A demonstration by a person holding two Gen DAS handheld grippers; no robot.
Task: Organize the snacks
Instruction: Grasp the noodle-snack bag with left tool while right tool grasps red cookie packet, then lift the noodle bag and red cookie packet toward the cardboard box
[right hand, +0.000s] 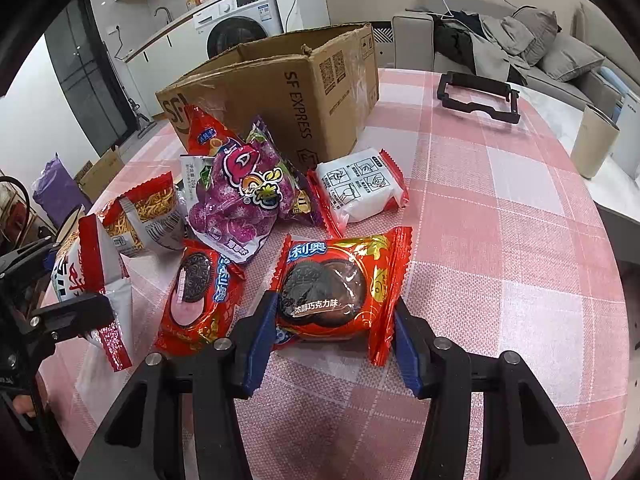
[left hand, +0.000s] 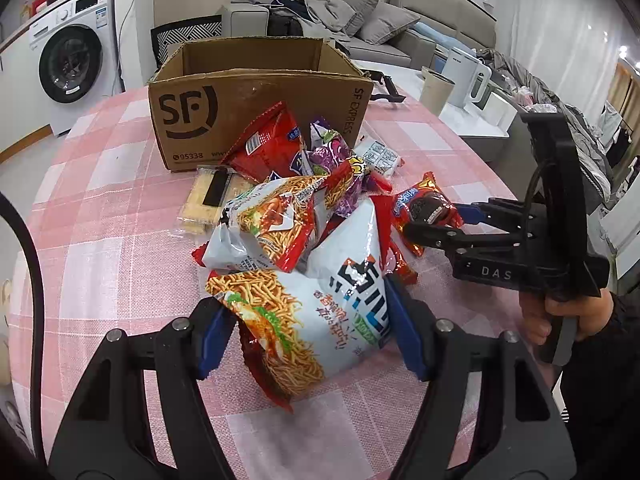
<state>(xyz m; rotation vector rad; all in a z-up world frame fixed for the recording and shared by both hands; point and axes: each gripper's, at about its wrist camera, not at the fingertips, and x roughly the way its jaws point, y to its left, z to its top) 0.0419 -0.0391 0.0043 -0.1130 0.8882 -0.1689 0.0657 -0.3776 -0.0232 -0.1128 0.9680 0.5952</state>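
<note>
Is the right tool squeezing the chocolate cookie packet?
Touching. The right wrist view shows the right tool's blue pads pressed against both sides of the chocolate cookie packet.

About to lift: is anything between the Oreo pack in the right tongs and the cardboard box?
Yes: the purple candy bag and white-and-red packet lie between the red Oreo pack and the brown cardboard box; lifting over should clear them.

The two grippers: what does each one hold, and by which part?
The left gripper holds the white noodle-snack bag by its two sides. The right gripper holds the red chocolate cookie pack by its near end, a pad on each side.
</note>
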